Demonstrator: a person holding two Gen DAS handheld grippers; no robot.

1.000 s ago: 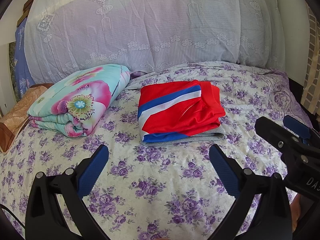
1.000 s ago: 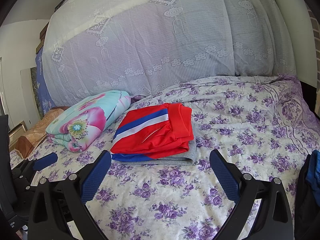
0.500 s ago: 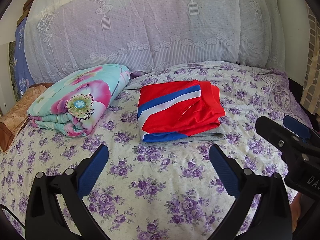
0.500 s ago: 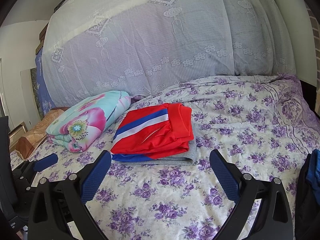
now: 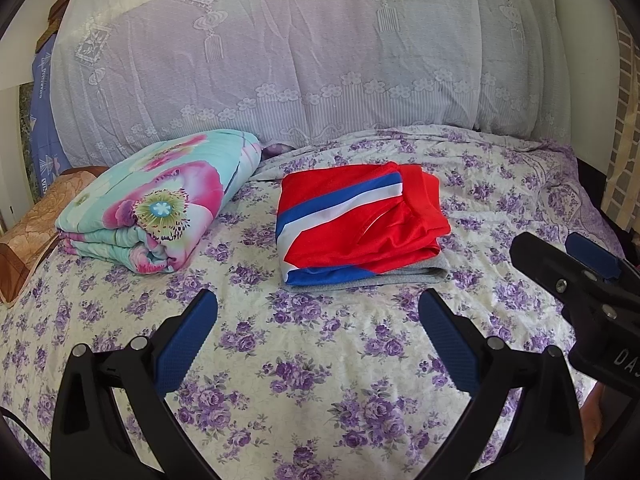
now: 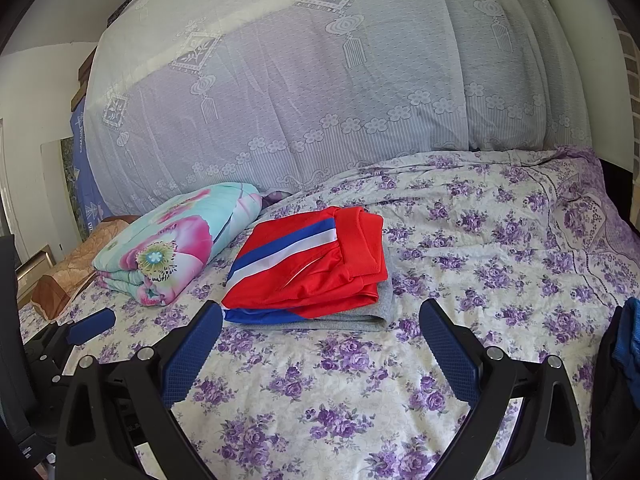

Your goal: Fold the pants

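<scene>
Red pants (image 5: 360,224) (image 6: 312,268) with blue and white stripes lie folded in a neat stack on a folded grey garment (image 5: 408,278) (image 6: 368,316), in the middle of the flowered bed. My left gripper (image 5: 318,312) hovers open in front of the stack, apart from it, holding nothing. My right gripper (image 6: 320,316) is open too, just short of the stack's near edge, with nothing between its fingers. In the left wrist view the right gripper's body (image 5: 580,280) shows at the right edge. In the right wrist view the left gripper's body (image 6: 76,336) shows low at the left.
A folded turquoise quilt with pink flowers (image 5: 160,200) (image 6: 172,240) lies left of the pants. A brown cushion (image 5: 28,240) sits at the far left. A lace-covered pile of bedding (image 5: 300,48) rises behind. The purple-flowered sheet (image 5: 320,380) spreads in front. Dark clothing (image 6: 624,360) hangs at the right edge.
</scene>
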